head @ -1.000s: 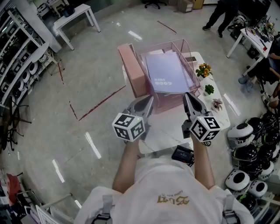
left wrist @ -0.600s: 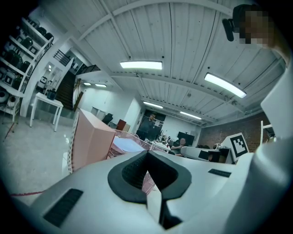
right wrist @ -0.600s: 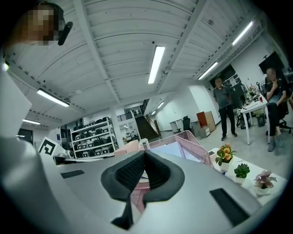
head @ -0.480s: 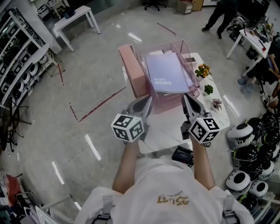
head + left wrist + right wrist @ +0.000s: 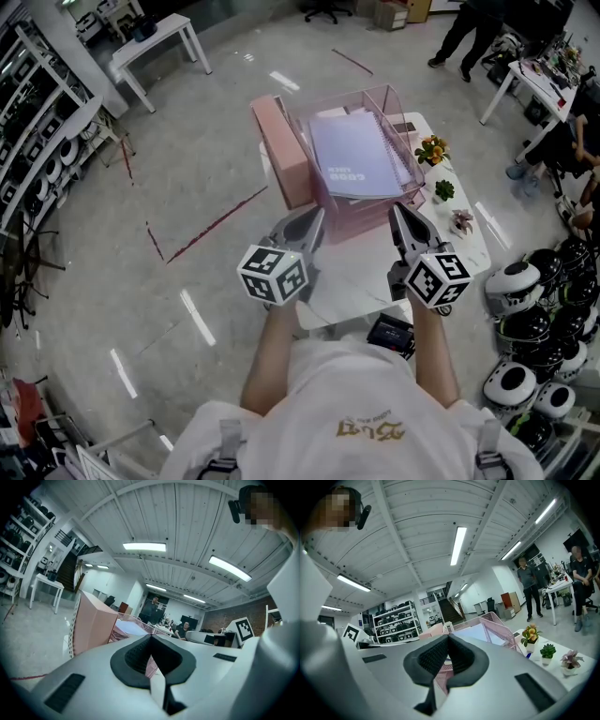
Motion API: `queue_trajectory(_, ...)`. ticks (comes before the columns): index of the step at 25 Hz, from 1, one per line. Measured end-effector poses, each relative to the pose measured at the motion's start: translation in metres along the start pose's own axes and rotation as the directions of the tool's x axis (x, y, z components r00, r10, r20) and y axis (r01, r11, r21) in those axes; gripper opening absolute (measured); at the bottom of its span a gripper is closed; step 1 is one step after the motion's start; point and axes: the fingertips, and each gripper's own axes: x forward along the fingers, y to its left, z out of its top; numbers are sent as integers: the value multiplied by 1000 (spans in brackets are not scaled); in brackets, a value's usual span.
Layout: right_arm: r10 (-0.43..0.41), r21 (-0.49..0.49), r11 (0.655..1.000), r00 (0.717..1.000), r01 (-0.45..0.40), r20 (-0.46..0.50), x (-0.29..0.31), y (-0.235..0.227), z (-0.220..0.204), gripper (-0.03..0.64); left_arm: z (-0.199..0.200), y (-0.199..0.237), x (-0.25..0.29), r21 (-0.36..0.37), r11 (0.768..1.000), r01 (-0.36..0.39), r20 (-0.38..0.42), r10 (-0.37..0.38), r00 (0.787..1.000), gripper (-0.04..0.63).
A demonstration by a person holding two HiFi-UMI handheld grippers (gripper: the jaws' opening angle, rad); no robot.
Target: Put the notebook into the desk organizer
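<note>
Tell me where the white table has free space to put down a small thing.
The bare strip of table between the pink desk organizer and the black device at the near edge is free. The right edge is crowded with three potted plants; organizer and pink box fill the far part.

The notebook (image 5: 354, 164) has a smooth, faintly sheeny lavender cover and a wire spiral binding along one edge. The desk organizer (image 5: 361, 221) is matt pink mesh, metal by the look of it. The pink box (image 5: 281, 155) beside it is matt too, with one perforated side. The surface (image 5: 352, 286) is smooth and white. The floor (image 5: 187, 216) is polished and glossy, mirroring the ceiling lights. The left gripper (image 5: 151, 637) and right gripper (image 5: 448, 635) have matt grey plastic shells, with ribbed black pads (image 5: 135, 657) lining the fingers. The helmets (image 5: 514, 384) are glossy white and black.
</note>
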Motion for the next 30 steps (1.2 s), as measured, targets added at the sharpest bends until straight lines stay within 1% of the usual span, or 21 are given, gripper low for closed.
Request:
queue_trajectory(20, -24, -7, 1000, 1000, 24, -4, -5, -4, 0, 10, 0, -1, -3, -6, 1000, 6, 0, -6, 1000, 15)
queue_trajectory(24, -20, -11, 1000, 1000, 19, -12, -4, -2, -3, 10, 0, -1, -3, -7, 1000, 6, -1, -6, 1000, 16)
queue_trajectory(30, -4, 8, 1000, 1000, 4, -10, -3, 1, -5, 11, -3, -1, -1, -6, 1000, 6, -3, -6, 1000, 15)
